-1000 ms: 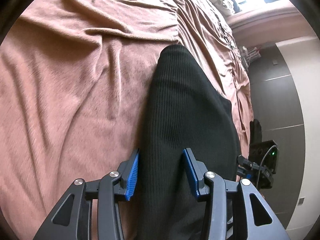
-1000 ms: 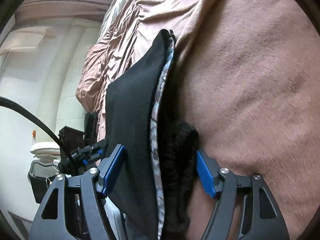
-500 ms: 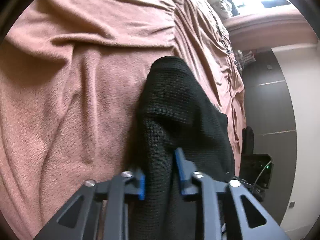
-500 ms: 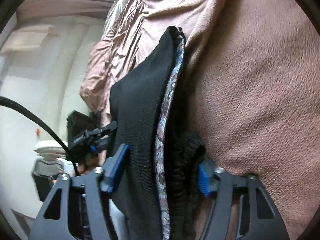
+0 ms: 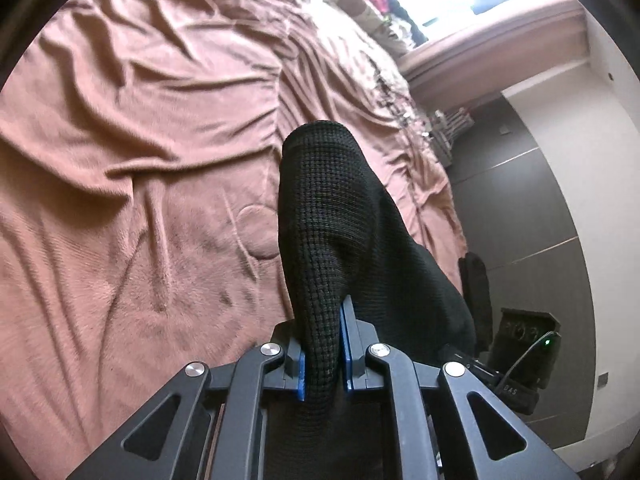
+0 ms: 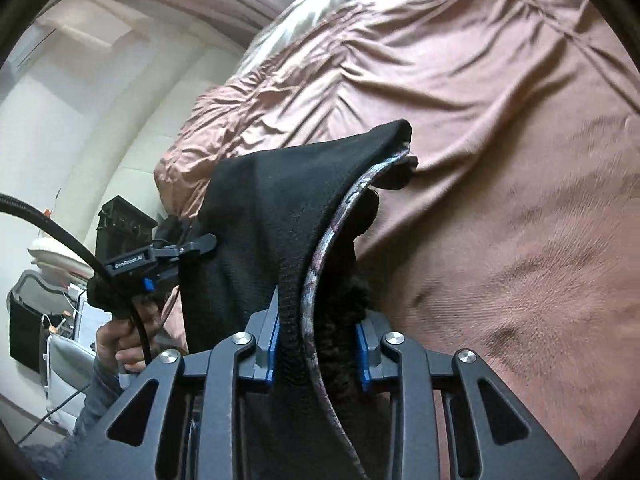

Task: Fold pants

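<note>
Both claws have just closed: the left gripper (image 5: 323, 354) pinches a ridge of the black pants (image 5: 340, 216), the right gripper (image 6: 316, 350) clamps their waistband. Grasps set, the pants rise off the pink blanket (image 5: 132, 184), ready for a fold. The other tool reads "GenRobot.AI" (image 6: 127, 263).

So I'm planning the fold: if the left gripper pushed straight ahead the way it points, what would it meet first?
Its jaws are already shut on the black pants, which fill the line ahead. Past that bunched fabric, probably the pink blanket; depth is unclear.
</note>
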Demonstrator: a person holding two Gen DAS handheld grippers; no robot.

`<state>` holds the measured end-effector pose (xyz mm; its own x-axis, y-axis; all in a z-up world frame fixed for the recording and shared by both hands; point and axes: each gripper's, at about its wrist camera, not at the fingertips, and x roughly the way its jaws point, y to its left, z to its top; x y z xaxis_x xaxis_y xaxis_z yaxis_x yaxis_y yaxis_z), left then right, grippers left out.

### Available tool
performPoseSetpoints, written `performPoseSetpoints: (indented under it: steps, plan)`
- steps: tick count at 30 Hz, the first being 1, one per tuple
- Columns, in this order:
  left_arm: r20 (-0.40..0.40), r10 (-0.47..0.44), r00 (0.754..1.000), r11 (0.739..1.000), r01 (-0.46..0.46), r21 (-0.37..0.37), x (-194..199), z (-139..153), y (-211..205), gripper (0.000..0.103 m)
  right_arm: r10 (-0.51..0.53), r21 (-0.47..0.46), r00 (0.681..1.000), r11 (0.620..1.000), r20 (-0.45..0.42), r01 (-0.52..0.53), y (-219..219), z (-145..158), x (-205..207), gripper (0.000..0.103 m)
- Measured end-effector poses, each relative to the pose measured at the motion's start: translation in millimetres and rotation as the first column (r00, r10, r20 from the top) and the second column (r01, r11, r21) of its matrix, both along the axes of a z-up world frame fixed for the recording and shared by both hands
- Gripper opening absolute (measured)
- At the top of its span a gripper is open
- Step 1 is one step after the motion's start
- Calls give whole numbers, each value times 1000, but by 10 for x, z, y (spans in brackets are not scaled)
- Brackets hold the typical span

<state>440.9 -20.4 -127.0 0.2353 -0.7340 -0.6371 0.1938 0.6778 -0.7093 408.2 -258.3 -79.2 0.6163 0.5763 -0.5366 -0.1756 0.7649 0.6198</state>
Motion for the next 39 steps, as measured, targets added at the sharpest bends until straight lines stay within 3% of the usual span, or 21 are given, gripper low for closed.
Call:
performPoseSetpoints:
  steps: [9, 22, 39]
  plan:
    - [119, 39, 992, 999, -36, -31, -269, 642, 251, 13, 19, -44, 992, 999, 128, -14, 166, 398, -571, 25]
    - [275, 99, 956, 995, -92, -38, -647, 1395, 747, 13, 82, -112, 958, 992, 275, -53, 610, 933, -1064, 25]
    - [367, 247, 897, 967, -249, -43, -1011, 1876, 1831, 13, 224, -156, 913, 971, 342, -180, 1463, 1233, -848, 25]
